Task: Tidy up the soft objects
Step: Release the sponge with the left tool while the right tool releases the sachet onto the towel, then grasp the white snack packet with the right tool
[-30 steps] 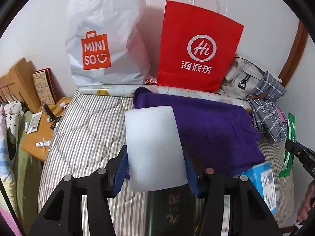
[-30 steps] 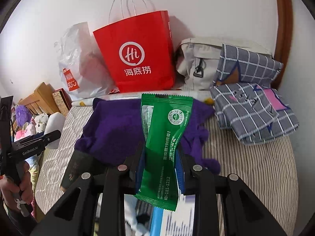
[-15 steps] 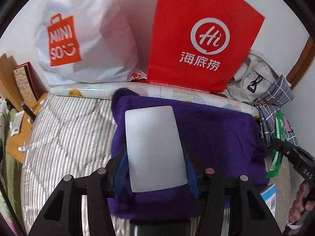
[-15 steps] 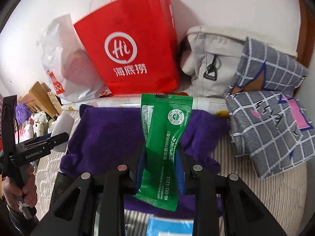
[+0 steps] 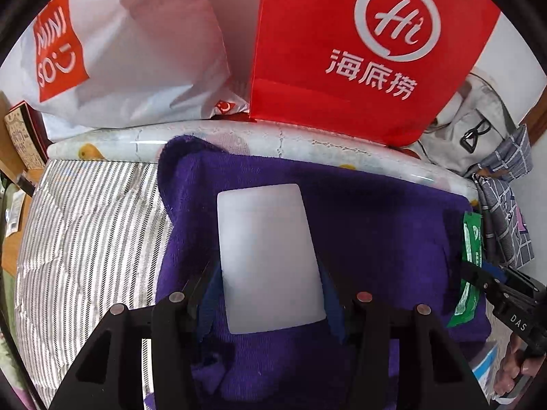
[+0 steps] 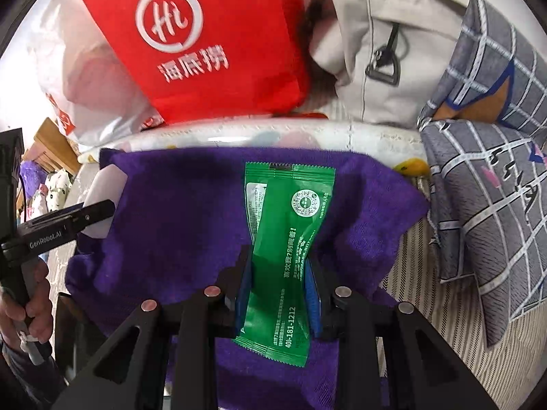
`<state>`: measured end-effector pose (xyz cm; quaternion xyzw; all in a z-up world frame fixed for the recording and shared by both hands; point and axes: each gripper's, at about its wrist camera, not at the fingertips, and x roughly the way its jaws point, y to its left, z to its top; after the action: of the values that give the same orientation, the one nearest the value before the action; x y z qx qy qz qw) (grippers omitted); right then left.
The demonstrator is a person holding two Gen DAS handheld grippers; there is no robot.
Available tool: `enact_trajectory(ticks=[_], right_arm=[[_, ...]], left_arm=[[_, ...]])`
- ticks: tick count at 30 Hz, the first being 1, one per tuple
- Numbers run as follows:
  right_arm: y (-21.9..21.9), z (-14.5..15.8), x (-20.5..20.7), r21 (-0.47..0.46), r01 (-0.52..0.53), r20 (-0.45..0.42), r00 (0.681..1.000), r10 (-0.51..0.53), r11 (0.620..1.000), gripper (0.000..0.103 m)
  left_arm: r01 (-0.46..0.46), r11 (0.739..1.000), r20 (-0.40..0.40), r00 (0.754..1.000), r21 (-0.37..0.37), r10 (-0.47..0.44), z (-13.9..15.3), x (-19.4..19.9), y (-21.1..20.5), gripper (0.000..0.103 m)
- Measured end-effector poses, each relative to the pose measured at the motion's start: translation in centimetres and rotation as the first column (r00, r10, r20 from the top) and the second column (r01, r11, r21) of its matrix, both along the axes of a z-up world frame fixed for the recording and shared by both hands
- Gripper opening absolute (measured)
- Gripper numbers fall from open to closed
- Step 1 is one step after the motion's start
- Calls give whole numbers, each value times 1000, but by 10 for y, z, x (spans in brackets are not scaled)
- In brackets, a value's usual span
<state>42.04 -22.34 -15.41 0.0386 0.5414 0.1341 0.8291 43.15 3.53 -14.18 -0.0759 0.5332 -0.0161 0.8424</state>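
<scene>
My left gripper (image 5: 270, 294) is shut on a white soft pack (image 5: 268, 256) and holds it over a purple towel (image 5: 393, 225) spread on the striped bed. My right gripper (image 6: 278, 273) is shut on a green sachet (image 6: 290, 239) and holds it over the same purple towel (image 6: 177, 212). The right gripper with the green sachet (image 5: 470, 266) also shows at the right edge of the left wrist view. The left gripper (image 6: 65, 222) with its white pack (image 6: 102, 191) shows at the left of the right wrist view.
A red paper bag (image 5: 369, 51) and a white Miniso plastic bag (image 5: 119, 51) stand against the wall behind the towel. A beige backpack (image 6: 386, 44) and folded grey checked cloth (image 6: 485, 198) lie at the right. A rolled patterned mat (image 5: 256, 140) runs along the back. A wooden nightstand (image 5: 13, 157) is left.
Both grippers have moved forward and lower toward the purple towel and the bags, each still holding its item. The bags now fill more of both views.
</scene>
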Motion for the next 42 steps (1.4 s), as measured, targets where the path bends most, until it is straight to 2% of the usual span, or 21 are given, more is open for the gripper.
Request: enact_trajectory(ticks=[10,15,16,17,18,19,23,25,33,38,42], right_arm=[[-8,-18,2,-2,12,-39,999,-12,1000,29],[-2,-22,4,-13,4,-41,999,-4,1000,33],[-2,-22,5,-12,0,-40,999,-1,1000,36],[-1,-21,5,-11,-4,-38,999,4,1000,44],[0,-20,4,-12,-10,-37,999,9,1000,48],[2,-18,4,-11,-16,-34,999,16,1000,55],[4,-7,-3,-26,-13,1,1000,13,1000,69],[4,2,-9,-26,-3,21,1000,3,1000,69],[-5,43,-71,5,50,116,992,-50,999,69],[-2,54,-120,61,33,127,991,-40,998,69],[12,53,-164,76,-2,115,993,-7,997,68]], left_arm=[[17,1000,-3,1000,0,-17,-5,8,-7,51],[29,1000,-20,999,1,-29,-9,10,-9,52],[27,1000,-29,999,0,-27,-11,13,-11,56],[22,1000,-42,999,1,-22,-13,14,-11,61],[20,1000,-54,998,1,-20,-14,15,-11,71],[20,1000,-58,998,0,-20,-15,15,-11,77],[16,1000,-57,998,-19,-17,-10,11,-11,78],[9,1000,-50,999,-27,-11,-4,4,-7,78],[-12,999,-10,1000,-47,12,26,-28,7,78],[-10,999,22,1000,-48,12,44,-66,19,78],[-15,998,29,999,-54,17,47,-97,25,78]])
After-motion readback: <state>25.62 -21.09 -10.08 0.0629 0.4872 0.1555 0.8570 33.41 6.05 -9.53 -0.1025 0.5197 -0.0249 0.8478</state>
